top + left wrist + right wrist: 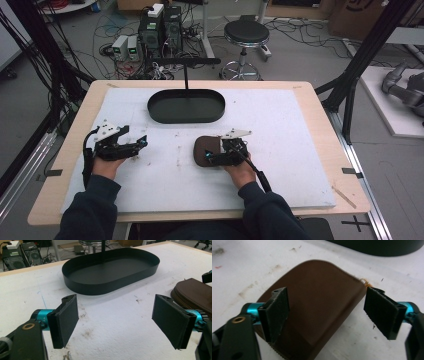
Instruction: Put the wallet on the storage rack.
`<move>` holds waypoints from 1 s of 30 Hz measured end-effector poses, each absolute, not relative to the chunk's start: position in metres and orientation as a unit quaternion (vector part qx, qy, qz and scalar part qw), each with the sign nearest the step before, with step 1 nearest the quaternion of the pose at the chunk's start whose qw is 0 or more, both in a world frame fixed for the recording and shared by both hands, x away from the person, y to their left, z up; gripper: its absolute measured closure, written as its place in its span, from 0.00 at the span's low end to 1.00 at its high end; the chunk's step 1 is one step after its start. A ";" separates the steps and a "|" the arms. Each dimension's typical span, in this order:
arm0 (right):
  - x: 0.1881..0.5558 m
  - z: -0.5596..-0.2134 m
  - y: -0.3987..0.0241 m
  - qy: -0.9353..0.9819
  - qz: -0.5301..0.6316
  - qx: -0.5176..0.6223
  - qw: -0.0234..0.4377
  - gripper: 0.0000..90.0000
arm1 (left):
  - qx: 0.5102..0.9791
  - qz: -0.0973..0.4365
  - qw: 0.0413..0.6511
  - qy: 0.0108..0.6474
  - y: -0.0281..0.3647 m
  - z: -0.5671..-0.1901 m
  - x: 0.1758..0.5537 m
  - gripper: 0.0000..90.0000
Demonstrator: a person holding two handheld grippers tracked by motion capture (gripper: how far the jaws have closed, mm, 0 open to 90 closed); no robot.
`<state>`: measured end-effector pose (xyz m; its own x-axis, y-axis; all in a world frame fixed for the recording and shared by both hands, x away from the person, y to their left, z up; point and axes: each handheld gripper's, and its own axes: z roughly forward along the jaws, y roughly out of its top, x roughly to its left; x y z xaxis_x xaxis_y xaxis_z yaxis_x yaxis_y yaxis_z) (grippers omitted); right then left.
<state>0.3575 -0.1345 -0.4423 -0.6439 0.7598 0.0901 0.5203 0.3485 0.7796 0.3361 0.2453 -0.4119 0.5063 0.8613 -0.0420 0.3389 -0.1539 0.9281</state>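
Observation:
A brown zip pouch [204,149] lies flat on the white mat, right of centre. My right gripper [212,156] hovers low over it, pointing left, jaws open. In the right gripper view the pouch [319,307] lies under and between the two pads; the left pad is over its surface and the right pad just past its zip edge, neither pressing. My left gripper [141,143] rests open at the left of the mat with nothing between its pads [66,320]. From the left gripper view the pouch [197,293] lies off to the right.
A black oval tray [155,112] sits at the back middle of the mat, a thin black post rising from it; its wall [100,287] faces the left gripper. The white mat [280,165] covers most of the wooden table. Stool and computers stand beyond.

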 end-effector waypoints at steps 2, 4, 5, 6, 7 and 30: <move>0.360 -0.443 -0.136 0.806 0.411 0.399 0.145 0.18 | 0.714 0.262 0.494 0.421 0.246 -0.412 0.336 0.23; 0.360 -0.444 -0.136 0.804 0.411 0.407 0.136 0.18 | 0.715 0.261 0.493 0.421 0.246 -0.412 0.336 0.24; 0.360 -0.444 -0.136 0.803 0.411 0.412 0.131 0.18 | 0.714 0.261 0.494 0.423 0.245 -0.413 0.336 0.24; 0.361 -0.445 -0.137 0.801 0.411 0.419 0.121 0.18 | 0.715 0.260 0.493 0.422 0.245 -0.413 0.337 0.24; 0.361 -0.445 -0.137 0.799 0.410 0.425 0.113 0.18 | 0.717 0.261 0.492 0.419 0.244 -0.413 0.337 0.24; 0.378 -0.450 -0.144 0.791 0.442 0.423 -0.023 0.54 | 0.728 0.253 0.484 0.414 0.239 -0.417 0.339 0.25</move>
<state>0.3781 -0.1437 -0.4502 -0.6412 0.6491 0.4094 0.6889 0.2517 0.6798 0.3388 0.2389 -0.4166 0.5293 0.8478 -0.0325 0.3587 -0.1890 0.9141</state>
